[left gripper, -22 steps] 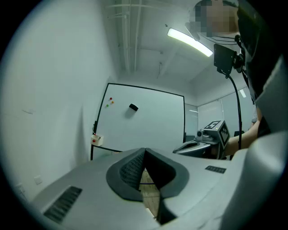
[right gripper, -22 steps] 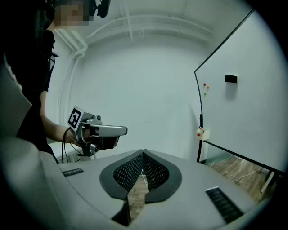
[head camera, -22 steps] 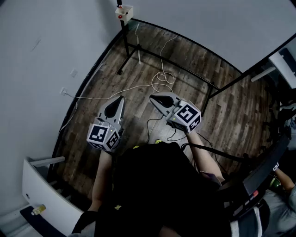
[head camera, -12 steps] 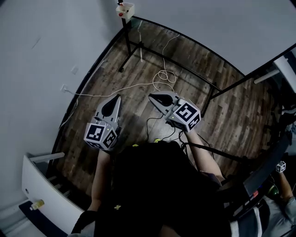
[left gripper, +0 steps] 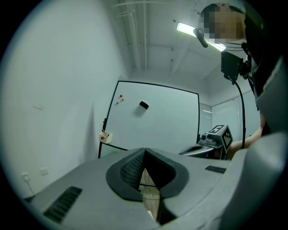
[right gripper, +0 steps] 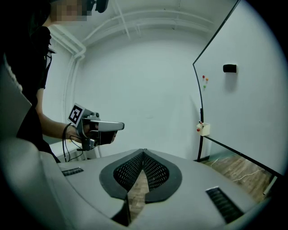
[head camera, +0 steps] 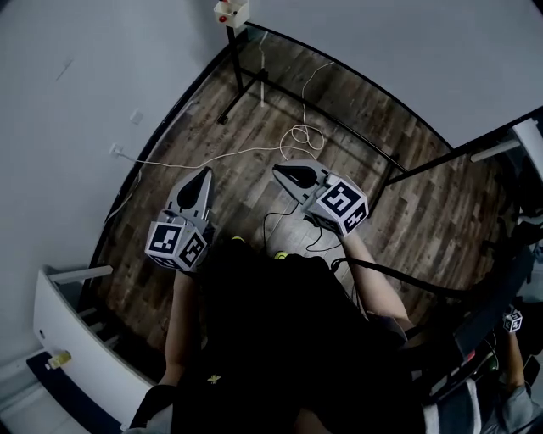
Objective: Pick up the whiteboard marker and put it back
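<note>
Wood floor (head camera: 339, 119) under two closed grippers: left gripper (head camera: 205, 172), right gripper (head camera: 276, 174)

Your left tongs (head camera: 205, 174) and right tongs (head camera: 278, 174) are pale grey shells, with black pads (right gripper: 155, 171) in a fine mesh texture. Each carries a cube (head camera: 176, 246) of black-and-white square markers. The floor (head camera: 254, 119) below you is dark brown plank wood, crossed by a white cable (head camera: 299, 136). The whiteboard (left gripper: 166, 121) is white in a thin black frame, with a black block (left gripper: 143, 105) and red and green dots (left gripper: 119, 99) on it. The small box (head camera: 230, 13) is white with a red button. Your top (head camera: 280, 339) is black.
</note>
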The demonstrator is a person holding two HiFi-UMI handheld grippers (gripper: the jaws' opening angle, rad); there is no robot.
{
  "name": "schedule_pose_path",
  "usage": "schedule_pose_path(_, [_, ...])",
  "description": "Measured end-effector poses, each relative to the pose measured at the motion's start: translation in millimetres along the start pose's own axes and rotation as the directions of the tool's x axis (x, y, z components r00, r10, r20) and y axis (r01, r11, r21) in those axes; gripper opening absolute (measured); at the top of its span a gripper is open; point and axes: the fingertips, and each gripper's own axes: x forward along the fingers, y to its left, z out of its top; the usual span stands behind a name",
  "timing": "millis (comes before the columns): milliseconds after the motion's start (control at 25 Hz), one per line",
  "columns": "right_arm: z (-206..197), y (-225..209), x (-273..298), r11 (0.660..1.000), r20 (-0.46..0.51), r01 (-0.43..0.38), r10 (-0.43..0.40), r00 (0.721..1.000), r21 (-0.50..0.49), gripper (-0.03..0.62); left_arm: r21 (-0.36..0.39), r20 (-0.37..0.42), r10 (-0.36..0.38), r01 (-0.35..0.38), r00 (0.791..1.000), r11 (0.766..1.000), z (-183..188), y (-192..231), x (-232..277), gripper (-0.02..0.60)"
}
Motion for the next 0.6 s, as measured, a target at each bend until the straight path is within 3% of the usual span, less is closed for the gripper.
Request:
schedule_pose_path(240, [-3,-21,34,1.0,-0.01,-0.004,0.004,1.0,0.014,0.003,-0.004,-0.006,0.006,-0.006,1.0,1.0,0,35,15,0.032])
schedule_pose_path(600, [23,-63,102,0.999,-0.003,0.049,-0.049,0.999,0.018,0.003,0.016,0.001,-0.064,0.064,0.998,0.998,27,96,70,0.032])
